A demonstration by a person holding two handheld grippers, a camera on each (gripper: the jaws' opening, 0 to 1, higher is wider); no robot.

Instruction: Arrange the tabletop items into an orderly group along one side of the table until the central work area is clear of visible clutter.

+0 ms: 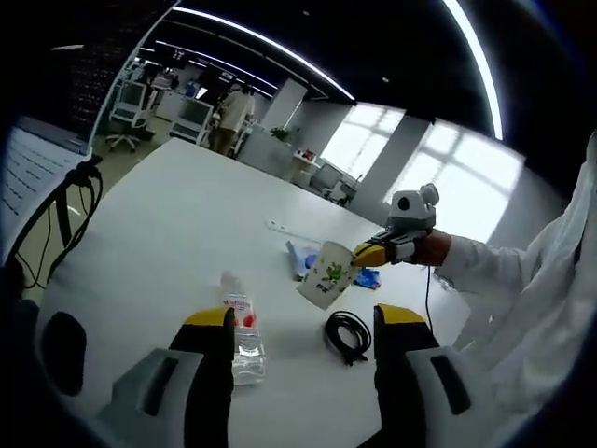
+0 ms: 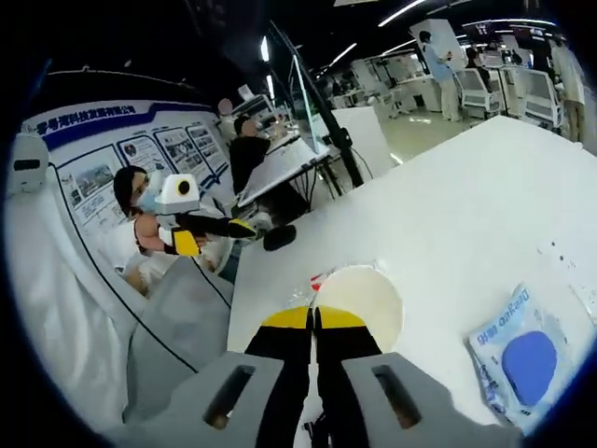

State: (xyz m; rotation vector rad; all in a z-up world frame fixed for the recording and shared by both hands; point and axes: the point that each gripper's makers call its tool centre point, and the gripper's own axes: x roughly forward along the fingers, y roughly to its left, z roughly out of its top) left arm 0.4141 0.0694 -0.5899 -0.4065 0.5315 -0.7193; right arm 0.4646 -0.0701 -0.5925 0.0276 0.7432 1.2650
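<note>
The white table (image 1: pixel 177 224) carries everything. Above its near right part the right gripper (image 1: pixel 371 252) holds a paper cup (image 1: pixel 326 273) tilted in the air, jaws pinched on its rim; the cup looks light and easily crushed, so the rim pinch suits it. Near left stands a water bottle (image 1: pixel 242 331), probably heavier and slippery. A blue packet (image 2: pixel 522 350) lies beyond the cup, soft and flat. A black cable (image 1: pixel 348 333) is coiled nearby, floppy. The left gripper (image 1: pixel 303 359) is spread open, holding nothing.
</note>
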